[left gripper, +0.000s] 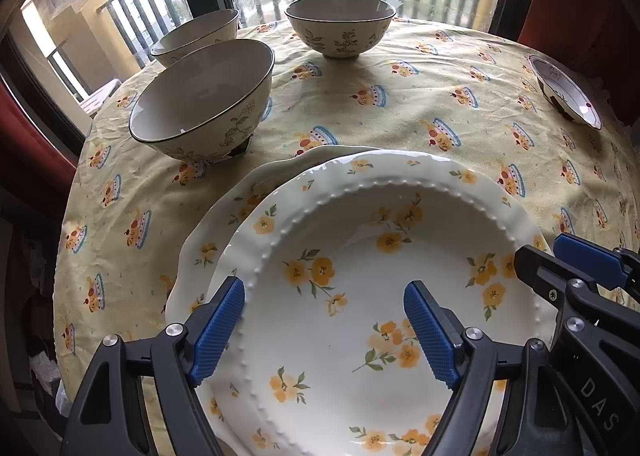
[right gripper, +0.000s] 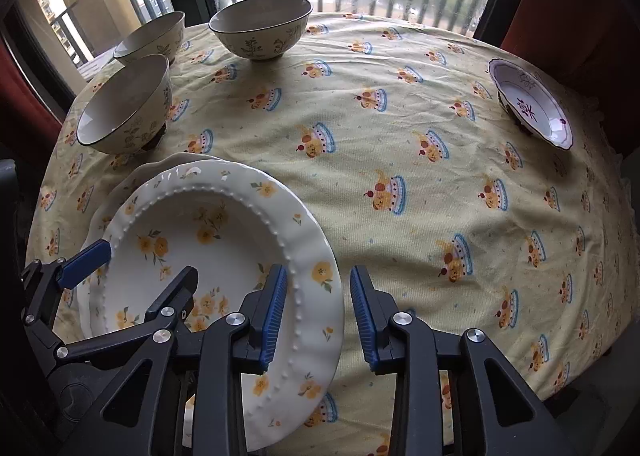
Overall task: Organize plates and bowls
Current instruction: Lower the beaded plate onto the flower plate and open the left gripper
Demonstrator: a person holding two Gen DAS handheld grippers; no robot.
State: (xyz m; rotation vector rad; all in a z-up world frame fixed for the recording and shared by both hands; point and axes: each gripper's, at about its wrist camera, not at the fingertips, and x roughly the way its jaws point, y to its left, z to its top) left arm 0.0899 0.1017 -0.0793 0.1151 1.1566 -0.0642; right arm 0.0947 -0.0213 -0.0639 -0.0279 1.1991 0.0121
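A cream plate with yellow flowers (left gripper: 360, 264) (right gripper: 208, 223) lies on a second, similar plate (left gripper: 208, 240) (right gripper: 132, 179), shifted to the right of it. My left gripper (left gripper: 326, 332) (right gripper: 132, 268) is open over the top plate, one finger above its left rim and the other over its well. My right gripper (right gripper: 319, 314) (left gripper: 540, 252) straddles the plate's right rim. Its left pad (right gripper: 274, 312) is on the inner side and its right pad (right gripper: 364, 316) stands just clear of the edge. Three cream leaf-patterned bowls (left gripper: 200, 95) (left gripper: 196, 35) (left gripper: 340, 27) stand behind.
A small white dish with a purple pattern (right gripper: 532, 103) (left gripper: 564, 91) sits at the far right edge of the table. The round table wears a yellow cupcake-print cloth (right gripper: 400, 159). Behind it are a window with a balcony railing and dark red curtains on both sides.
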